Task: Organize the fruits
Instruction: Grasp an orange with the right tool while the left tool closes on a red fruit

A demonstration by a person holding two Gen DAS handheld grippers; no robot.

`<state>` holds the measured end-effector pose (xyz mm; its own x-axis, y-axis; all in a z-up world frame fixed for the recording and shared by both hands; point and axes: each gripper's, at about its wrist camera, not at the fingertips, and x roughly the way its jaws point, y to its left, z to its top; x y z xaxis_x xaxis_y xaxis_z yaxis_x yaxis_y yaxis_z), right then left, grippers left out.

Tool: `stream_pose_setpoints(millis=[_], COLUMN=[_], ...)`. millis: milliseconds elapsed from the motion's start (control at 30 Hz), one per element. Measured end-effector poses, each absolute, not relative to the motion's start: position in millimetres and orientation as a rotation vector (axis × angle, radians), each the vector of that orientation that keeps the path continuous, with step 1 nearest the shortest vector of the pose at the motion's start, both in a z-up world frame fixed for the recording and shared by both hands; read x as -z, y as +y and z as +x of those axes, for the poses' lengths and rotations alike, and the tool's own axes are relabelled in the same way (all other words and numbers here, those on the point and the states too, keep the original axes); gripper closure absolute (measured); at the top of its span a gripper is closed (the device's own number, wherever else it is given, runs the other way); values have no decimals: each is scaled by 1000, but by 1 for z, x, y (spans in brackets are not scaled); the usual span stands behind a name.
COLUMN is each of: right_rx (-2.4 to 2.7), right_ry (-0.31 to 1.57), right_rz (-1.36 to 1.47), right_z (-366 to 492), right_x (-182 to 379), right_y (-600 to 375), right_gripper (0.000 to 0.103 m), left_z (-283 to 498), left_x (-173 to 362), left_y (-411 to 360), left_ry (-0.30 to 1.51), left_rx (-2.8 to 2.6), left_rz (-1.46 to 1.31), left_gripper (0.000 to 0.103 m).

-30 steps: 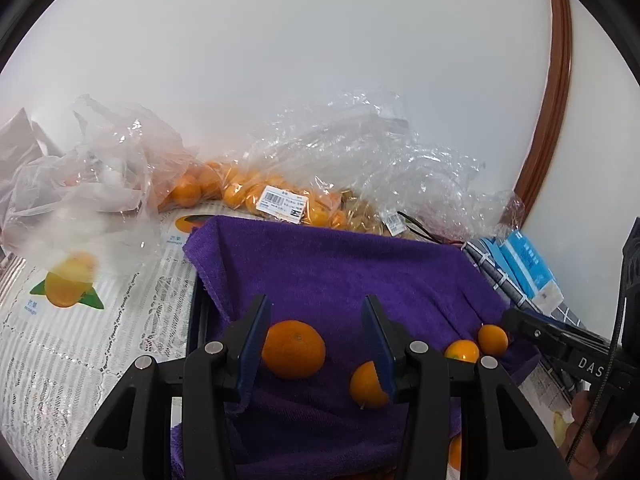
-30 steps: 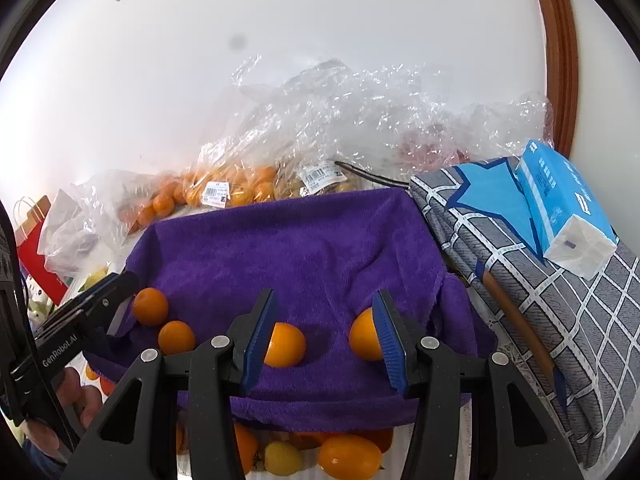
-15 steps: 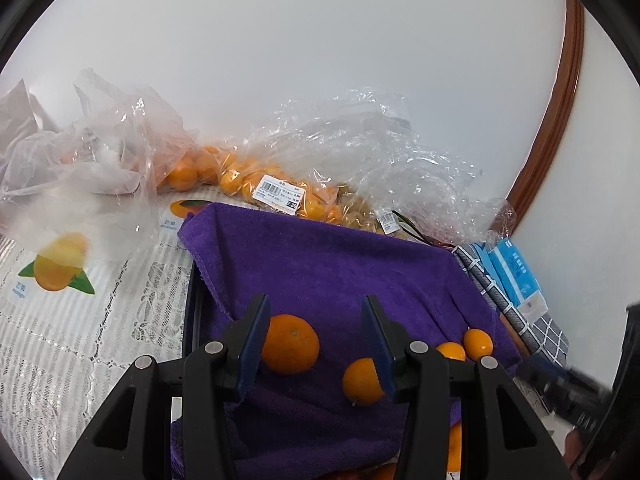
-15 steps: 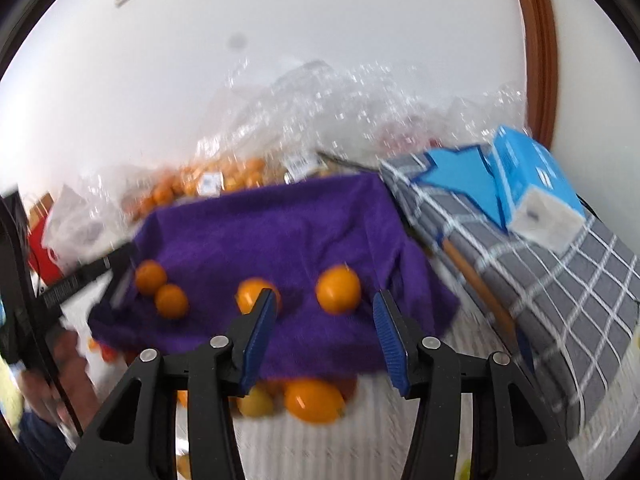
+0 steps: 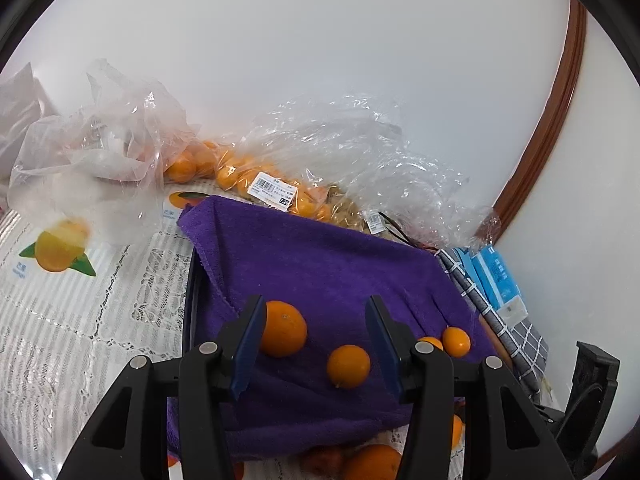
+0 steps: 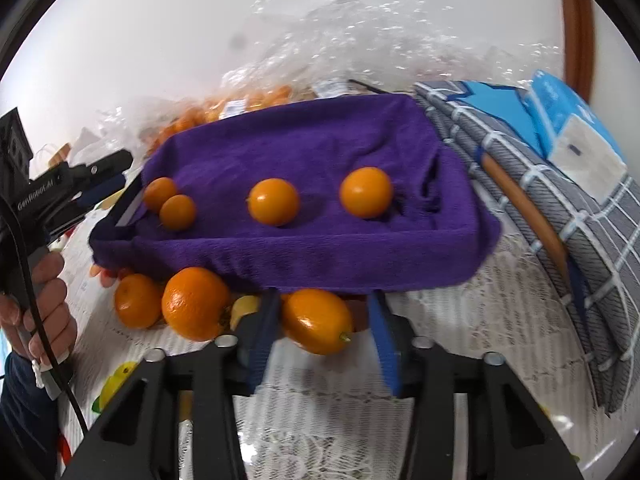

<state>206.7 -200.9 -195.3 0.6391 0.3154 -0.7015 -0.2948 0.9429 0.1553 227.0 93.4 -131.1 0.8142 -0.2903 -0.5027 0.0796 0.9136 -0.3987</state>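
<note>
A tray covered by a purple towel (image 6: 304,148) holds several small oranges, among them one (image 6: 273,201) in the middle and one (image 6: 365,191) to its right. Loose oranges lie on the tablecloth in front of the tray. My right gripper (image 6: 322,330) is open, low over the cloth, with an oval orange (image 6: 316,320) between its fingers, not gripped. My left gripper (image 5: 316,330) is open and empty above the towel (image 5: 320,272), with a large orange (image 5: 282,334) by its left finger and a smaller one (image 5: 348,366) between the fingers.
Clear plastic bags of oranges (image 5: 240,176) lie behind the tray by the white wall. A grey checked cloth (image 6: 552,200) with a blue tissue pack (image 6: 568,128) lies right of the tray. A round orange (image 6: 194,308) and another (image 6: 136,300) lie left of the oval one.
My right gripper has dropped and pulled back from the towel to the loose oranges in front of the tray. My left gripper has shifted slightly over the towel.
</note>
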Motion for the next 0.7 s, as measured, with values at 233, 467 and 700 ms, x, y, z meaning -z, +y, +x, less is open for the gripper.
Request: stream_pose_setpoints(millis=[233,467,700], right_rx=[-332,-335,-345], right_ry=[779,844,847], right_rz=[-3,19,-14], right_z=[202,208,206], right_x=[192,198,198], right_y=[-198,-202,-197], right_gripper=[68,67,67], left_z=[210,162,169], left_x=[126,143,157], left_y=[79,82,71], left_ry=[602,677,805], left_rx=[185,180,179], left_rz=[-261,-204,-105], left_gripper=[54,54,54])
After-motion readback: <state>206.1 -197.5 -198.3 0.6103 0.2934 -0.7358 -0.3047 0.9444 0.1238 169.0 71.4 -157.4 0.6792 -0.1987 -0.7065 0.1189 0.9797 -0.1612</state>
